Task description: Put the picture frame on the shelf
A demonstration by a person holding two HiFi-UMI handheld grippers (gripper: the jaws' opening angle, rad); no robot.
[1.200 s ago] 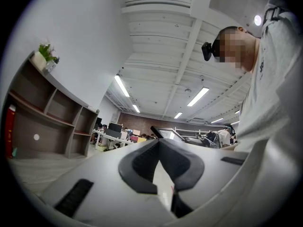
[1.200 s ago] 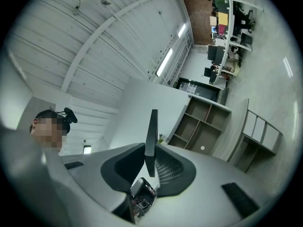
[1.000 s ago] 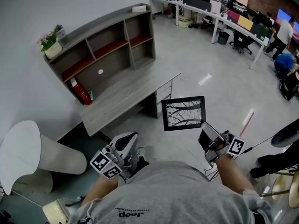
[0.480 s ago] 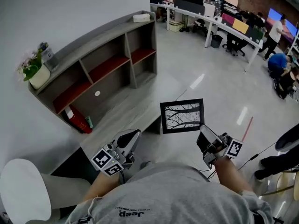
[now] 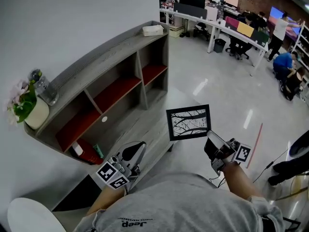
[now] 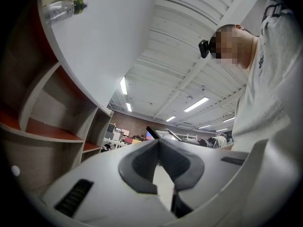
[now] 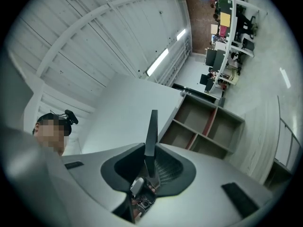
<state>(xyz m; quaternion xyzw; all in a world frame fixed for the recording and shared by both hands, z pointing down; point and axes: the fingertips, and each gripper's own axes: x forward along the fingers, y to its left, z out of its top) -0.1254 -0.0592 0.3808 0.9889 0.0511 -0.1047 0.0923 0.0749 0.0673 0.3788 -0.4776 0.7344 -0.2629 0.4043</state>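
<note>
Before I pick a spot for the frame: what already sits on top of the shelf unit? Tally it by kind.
potted plant: 1
clear bottle: 1
white box: 1
Total: 3

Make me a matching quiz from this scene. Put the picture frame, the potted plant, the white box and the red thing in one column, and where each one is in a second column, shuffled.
Things
1. picture frame
2. potted plant
3. white box
4. red item

Places
A. on top of the shelf, far end
B. in the shelf's lowest compartment
C. held by the right gripper
D. on top of the shelf, near end, beside a clear bottle

Pairs: 1-C, 2-D, 3-A, 4-B
</note>
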